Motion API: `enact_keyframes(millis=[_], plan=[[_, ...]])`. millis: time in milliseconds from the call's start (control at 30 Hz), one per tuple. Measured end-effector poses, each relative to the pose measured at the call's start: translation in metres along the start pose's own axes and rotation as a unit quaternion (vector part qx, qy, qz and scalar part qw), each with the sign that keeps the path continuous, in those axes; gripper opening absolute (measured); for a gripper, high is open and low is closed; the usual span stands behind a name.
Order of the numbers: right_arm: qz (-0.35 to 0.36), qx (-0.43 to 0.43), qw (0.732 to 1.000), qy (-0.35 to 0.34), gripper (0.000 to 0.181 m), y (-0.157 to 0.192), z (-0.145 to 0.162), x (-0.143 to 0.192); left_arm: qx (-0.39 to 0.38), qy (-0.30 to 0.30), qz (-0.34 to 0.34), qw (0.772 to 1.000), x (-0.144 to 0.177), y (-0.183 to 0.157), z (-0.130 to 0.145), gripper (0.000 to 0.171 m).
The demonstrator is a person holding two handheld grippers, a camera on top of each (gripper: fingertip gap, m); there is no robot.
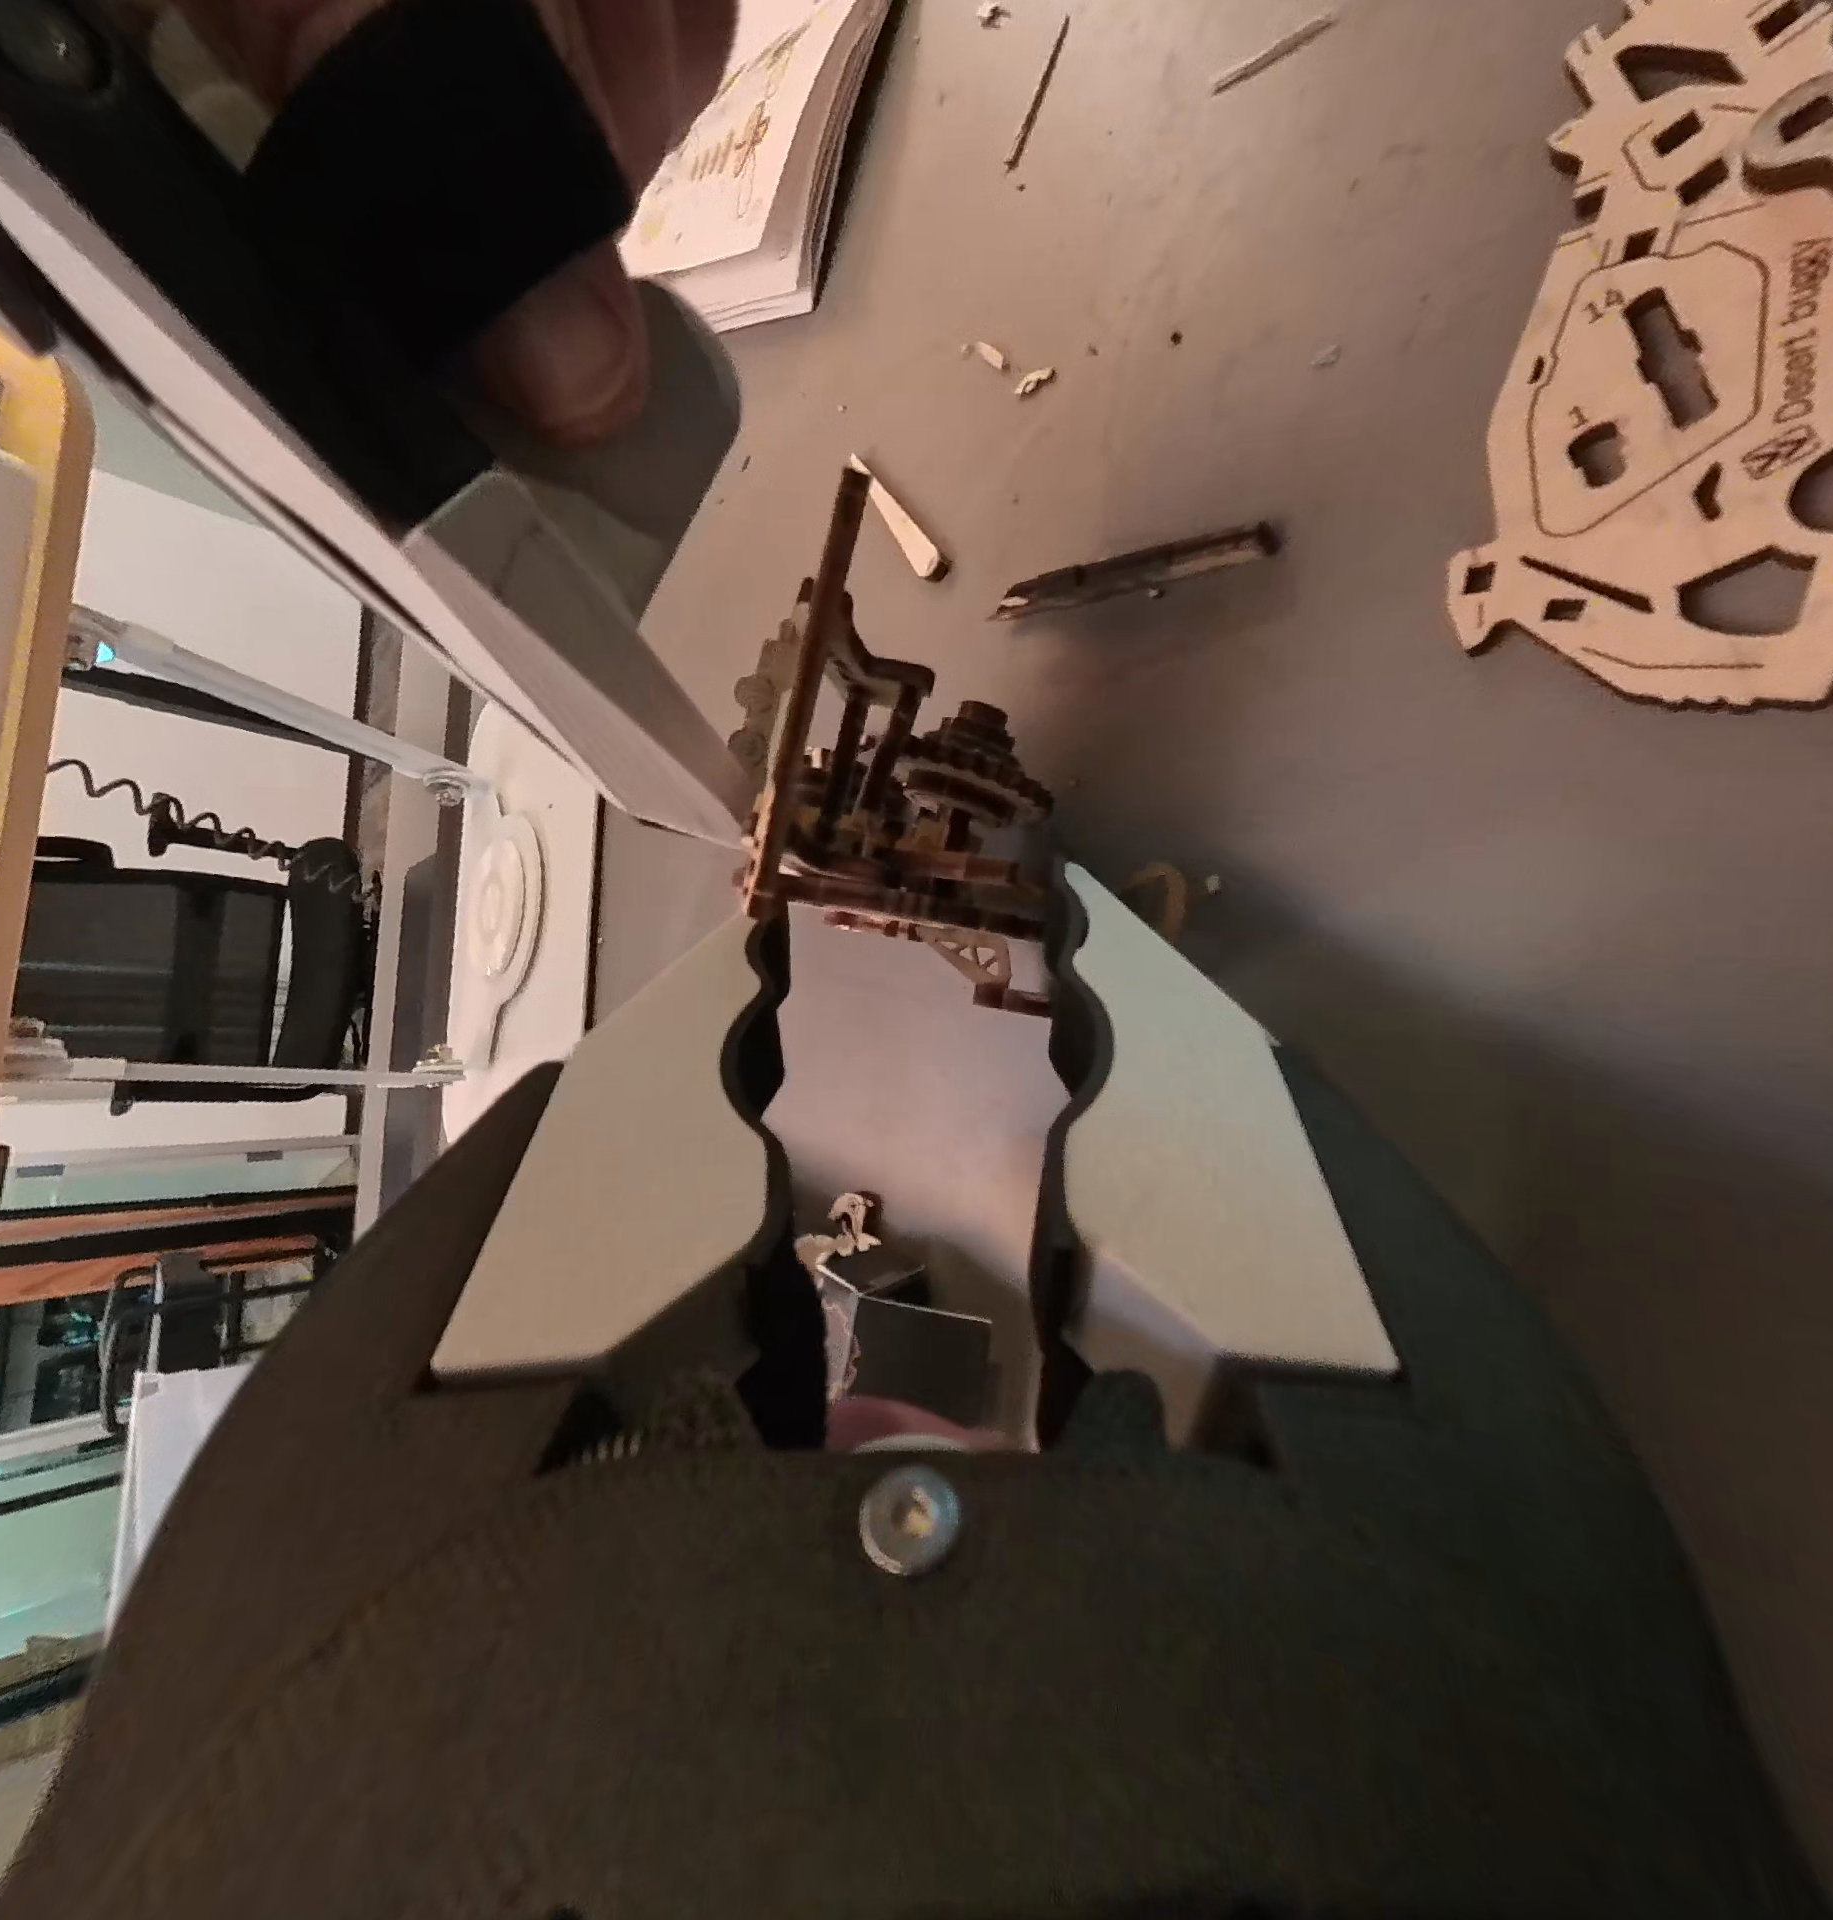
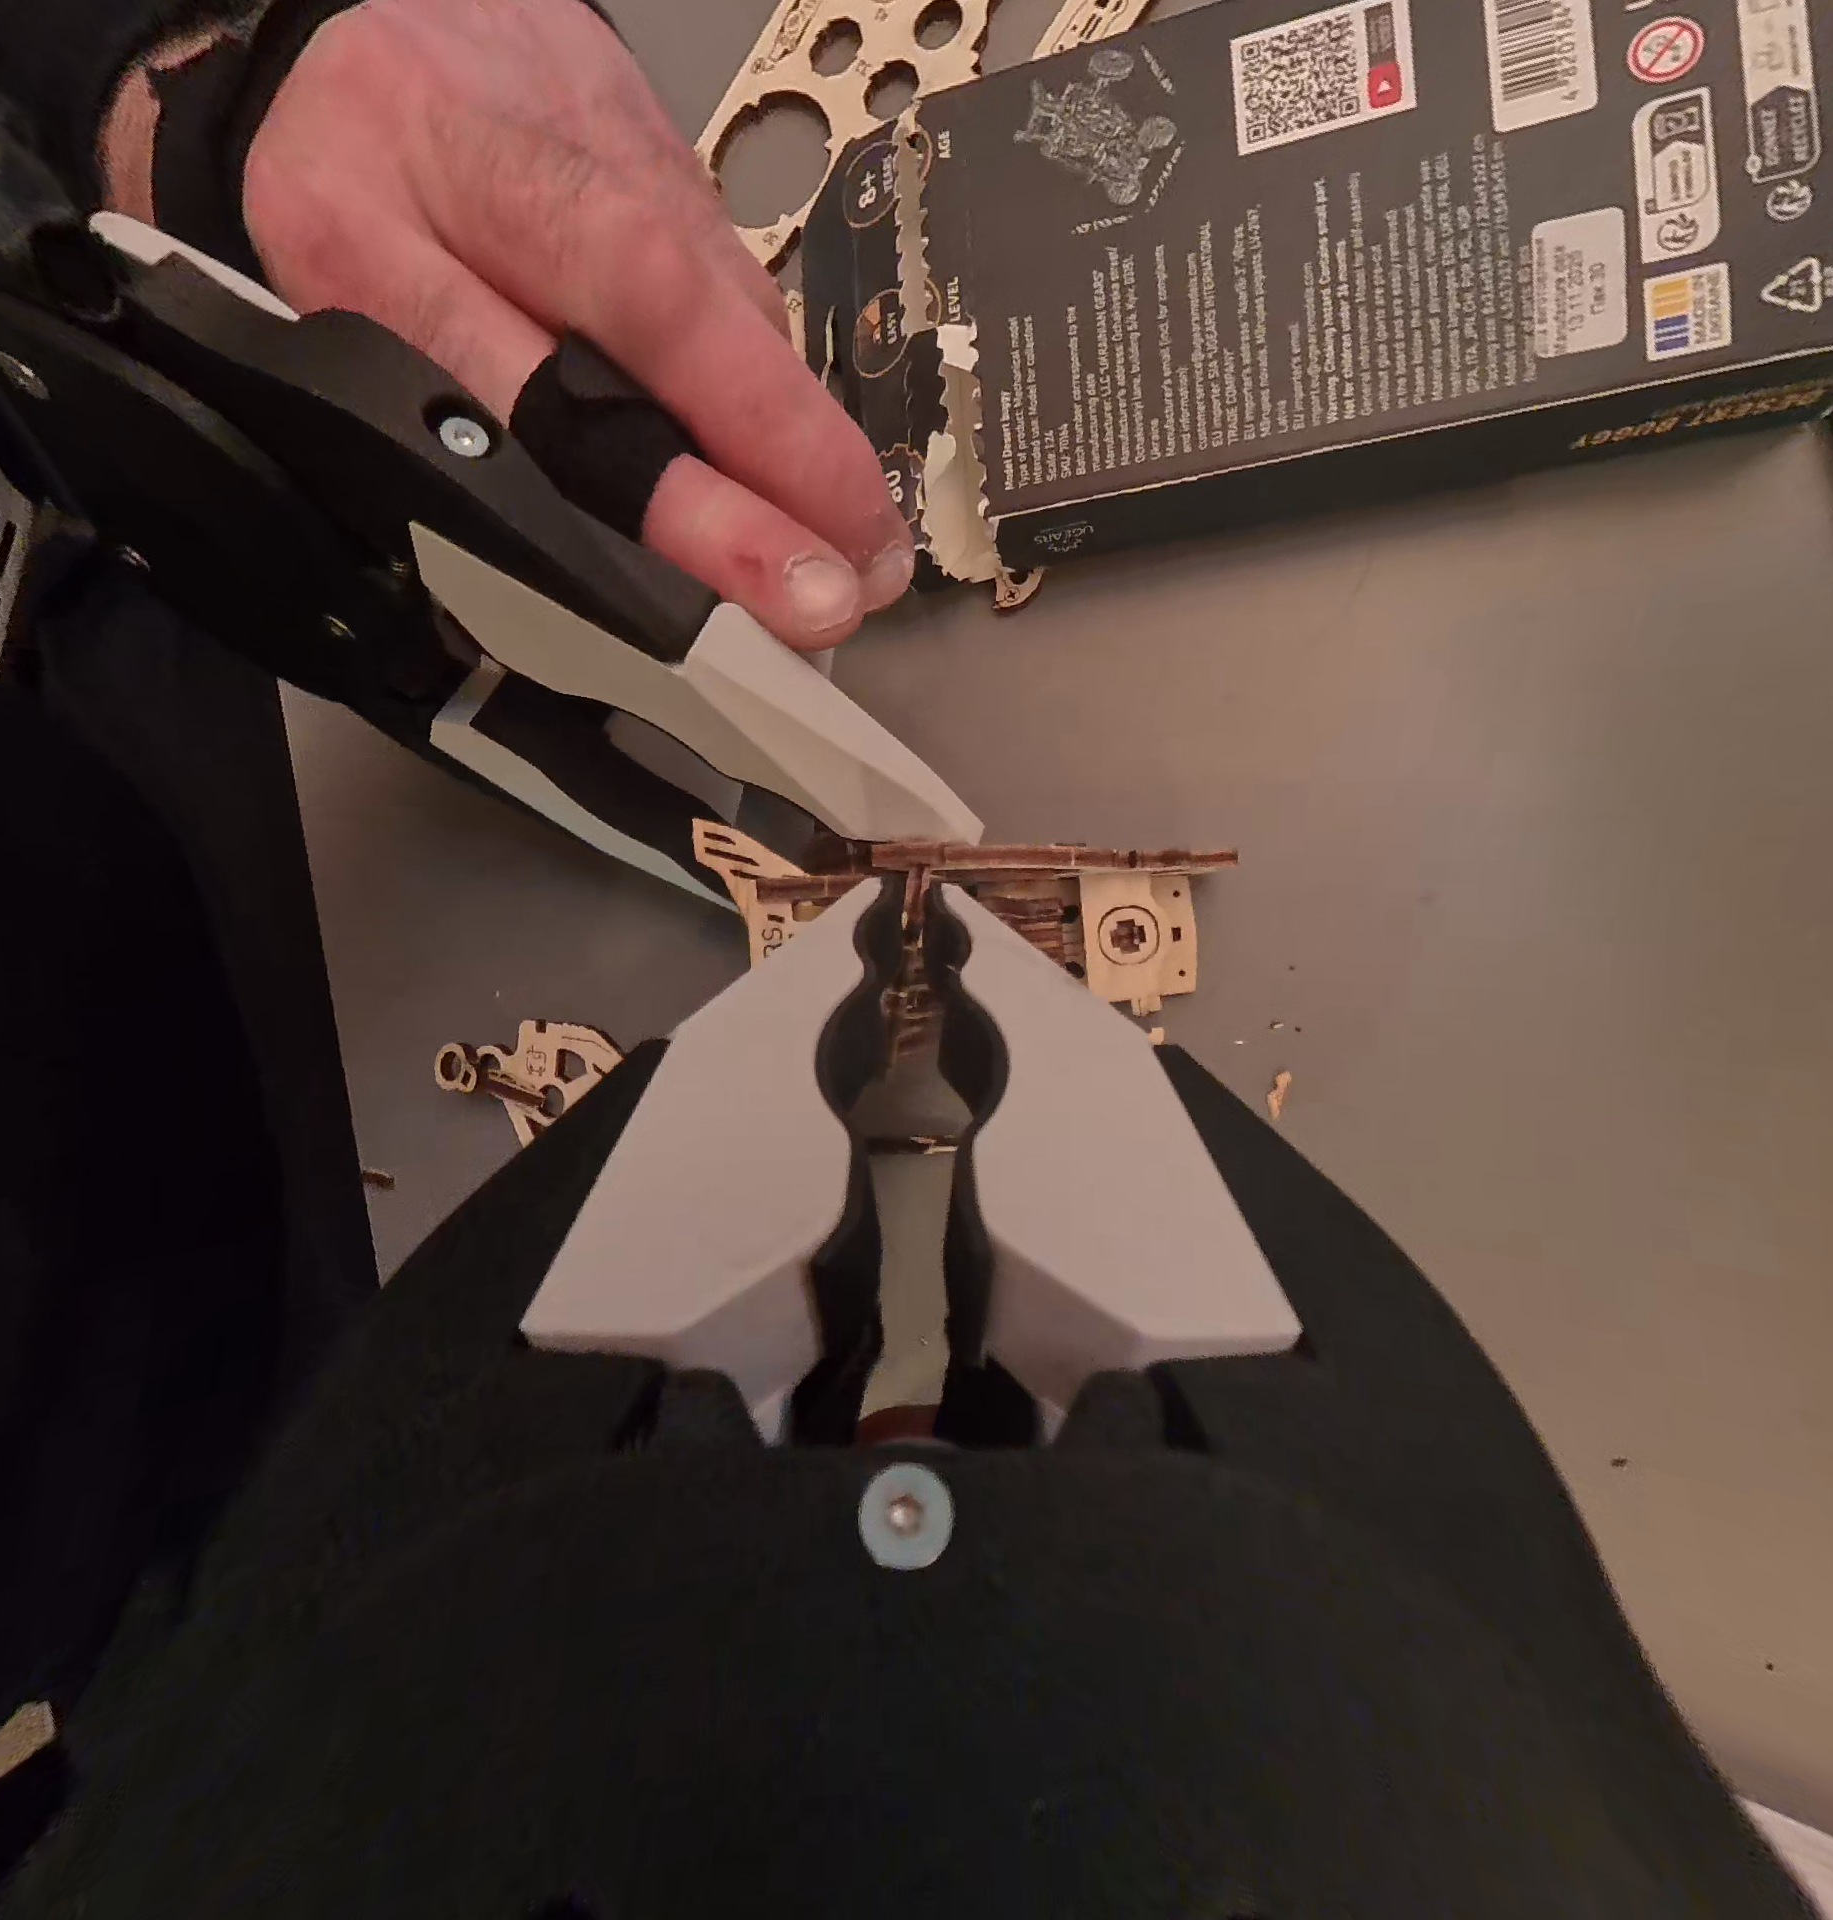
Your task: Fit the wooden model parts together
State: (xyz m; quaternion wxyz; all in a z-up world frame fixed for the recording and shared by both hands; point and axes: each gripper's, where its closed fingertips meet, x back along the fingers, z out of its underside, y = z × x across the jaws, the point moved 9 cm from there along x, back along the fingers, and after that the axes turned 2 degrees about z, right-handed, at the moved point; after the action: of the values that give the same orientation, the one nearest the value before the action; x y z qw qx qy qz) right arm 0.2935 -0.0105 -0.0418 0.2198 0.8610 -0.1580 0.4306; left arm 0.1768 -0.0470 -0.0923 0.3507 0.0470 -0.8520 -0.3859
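The half-built wooden model (image 1: 891, 800), dark laser-cut plates and gears, hangs above the grey table. My left gripper (image 1: 912, 904) is shut on it, one fingertip on each side of its base. In the right wrist view the model (image 2: 1057, 858) shows as a flat strip with a pale plate below. My right gripper (image 2: 917, 896) is shut on a thin wooden part (image 2: 907, 987) and holds it against the model's edge. The right gripper's fingers (image 1: 621, 707) reach in from the upper left and touch the model's upright plate. The left gripper's fingers (image 2: 839, 748) straddle the model.
A cut-out plywood sheet (image 1: 1670, 416), an instruction booklet (image 1: 777, 156), a dark wooden strip (image 1: 1140, 566) and splinters lie on the table. A torn black box (image 2: 1411, 260), a sheet with round holes (image 2: 818, 114) and a loose wooden piece (image 2: 538, 1070) lie nearby. Both grippers' tips are close together, under 4 cm apart.
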Motion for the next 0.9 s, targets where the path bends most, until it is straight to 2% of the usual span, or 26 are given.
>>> enact_keyframes(millis=[267, 467, 800, 900], plan=[[-0.033, 0.011, 0.999, -0.007, 0.000, -0.007, 0.000, 0.001, -0.019, -0.004, 0.006, 1.000, -0.001, 0.001, 0.000, 0.046], [-0.033, 0.022, 0.999, -0.026, 0.000, -0.008, 0.003, 0.001, -0.013, -0.004, 0.007, 1.000, -0.001, 0.001, 0.000, 0.046], [-0.026, 0.084, 0.987, -0.131, 0.000, -0.007, 0.019, -0.002, 0.002, -0.024, 0.005, 1.000, -0.001, 0.000, 0.002, 0.046], [-0.027, 0.084, 0.987, -0.135, 0.000, -0.007, 0.020, -0.003, 0.009, -0.029, 0.004, 1.000, -0.001, -0.001, 0.003, 0.046]])
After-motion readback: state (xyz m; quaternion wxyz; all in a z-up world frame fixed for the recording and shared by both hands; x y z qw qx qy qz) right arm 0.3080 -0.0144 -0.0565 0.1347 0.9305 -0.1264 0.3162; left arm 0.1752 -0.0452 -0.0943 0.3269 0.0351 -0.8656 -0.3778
